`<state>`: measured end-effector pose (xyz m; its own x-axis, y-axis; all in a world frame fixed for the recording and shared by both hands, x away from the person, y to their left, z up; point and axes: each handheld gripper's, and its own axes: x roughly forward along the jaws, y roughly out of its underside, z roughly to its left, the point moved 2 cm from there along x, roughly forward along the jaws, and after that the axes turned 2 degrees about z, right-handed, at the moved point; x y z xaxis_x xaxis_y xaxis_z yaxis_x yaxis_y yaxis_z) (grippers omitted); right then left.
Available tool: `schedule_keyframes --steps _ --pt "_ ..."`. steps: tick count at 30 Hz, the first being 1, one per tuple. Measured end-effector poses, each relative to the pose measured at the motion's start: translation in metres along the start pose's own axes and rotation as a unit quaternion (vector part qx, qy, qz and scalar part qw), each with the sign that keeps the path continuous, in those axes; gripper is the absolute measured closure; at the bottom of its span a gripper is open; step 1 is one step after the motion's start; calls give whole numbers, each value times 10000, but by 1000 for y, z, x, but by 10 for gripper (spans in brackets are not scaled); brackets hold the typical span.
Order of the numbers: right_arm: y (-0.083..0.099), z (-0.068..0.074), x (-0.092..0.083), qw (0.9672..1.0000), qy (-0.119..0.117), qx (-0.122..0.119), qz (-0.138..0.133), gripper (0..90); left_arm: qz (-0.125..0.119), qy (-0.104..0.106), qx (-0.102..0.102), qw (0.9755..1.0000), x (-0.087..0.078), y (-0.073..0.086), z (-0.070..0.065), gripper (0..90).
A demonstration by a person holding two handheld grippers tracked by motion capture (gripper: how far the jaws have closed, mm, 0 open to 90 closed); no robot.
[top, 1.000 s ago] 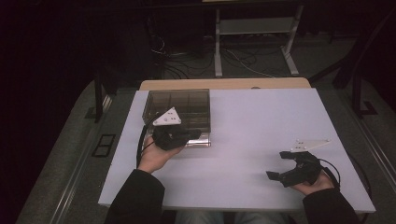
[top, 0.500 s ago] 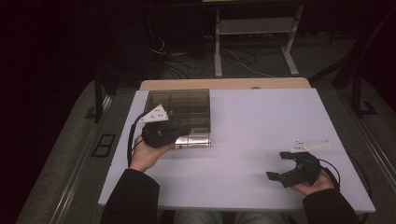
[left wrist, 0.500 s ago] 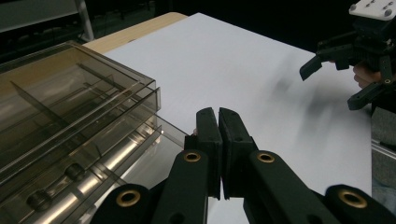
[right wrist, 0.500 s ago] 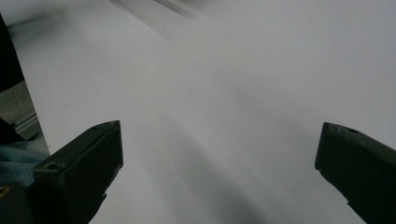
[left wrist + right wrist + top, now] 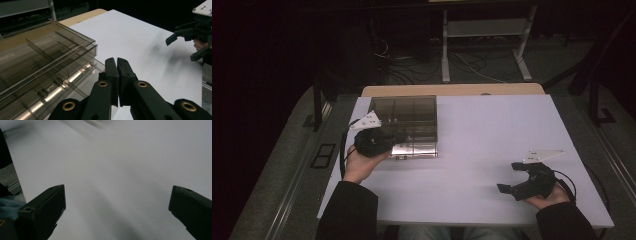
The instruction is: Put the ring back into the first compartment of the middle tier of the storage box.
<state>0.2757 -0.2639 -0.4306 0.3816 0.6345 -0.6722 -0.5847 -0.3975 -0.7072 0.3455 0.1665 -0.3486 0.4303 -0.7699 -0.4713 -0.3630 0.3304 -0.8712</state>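
A smoky clear compartment box [image 5: 409,120] lies at the table's back left, its lid down and a shiny bar along its front edge. My left gripper [image 5: 388,141] is at the box's front-left corner and points right along that edge. Its jaws [image 5: 116,62] are shut with nothing between them, just above the box [image 5: 45,57] lip. My right gripper [image 5: 507,177] rests near the front right of the white table [image 5: 492,130], with its jaws open wide. Between those jaws [image 5: 117,202] there is only bare table top. It also shows far off as the right gripper [image 5: 190,35].
The table [image 5: 112,157] is white and flat, with a wooden strip [image 5: 452,90] along its far edge. Beyond it stand a desk frame [image 5: 484,45] and loose cables on a dark floor. A sleeve [image 5: 347,210] comes in at the front left.
My left gripper has slid left along the box's front edge, from its middle towards the front-left corner, still shut. The right gripper has not moved.
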Motion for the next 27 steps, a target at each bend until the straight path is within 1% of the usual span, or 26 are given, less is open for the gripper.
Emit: schedule_keyframes --steps 6,12,20,23,27 --pt "0 0 0 10000 -4 -3 6 4 -18 -78 -60 9999 -6 2 5 872" --pt "0 0 0 10000 -12 1 12 4 -18 -169 -174 9997 -13 7 12 872" --pt "0 0 0 10000 -1 -2 12 4 -19 -263 -234 9994 -19 11 18 872" --pt "0 0 1 10000 0 -4 6 4 3 -286 -295 9992 -22 14 21 872" --pt "0 0 1 10000 1 -3 10 4 52 -370 -312 9988 -23 17 24 872"
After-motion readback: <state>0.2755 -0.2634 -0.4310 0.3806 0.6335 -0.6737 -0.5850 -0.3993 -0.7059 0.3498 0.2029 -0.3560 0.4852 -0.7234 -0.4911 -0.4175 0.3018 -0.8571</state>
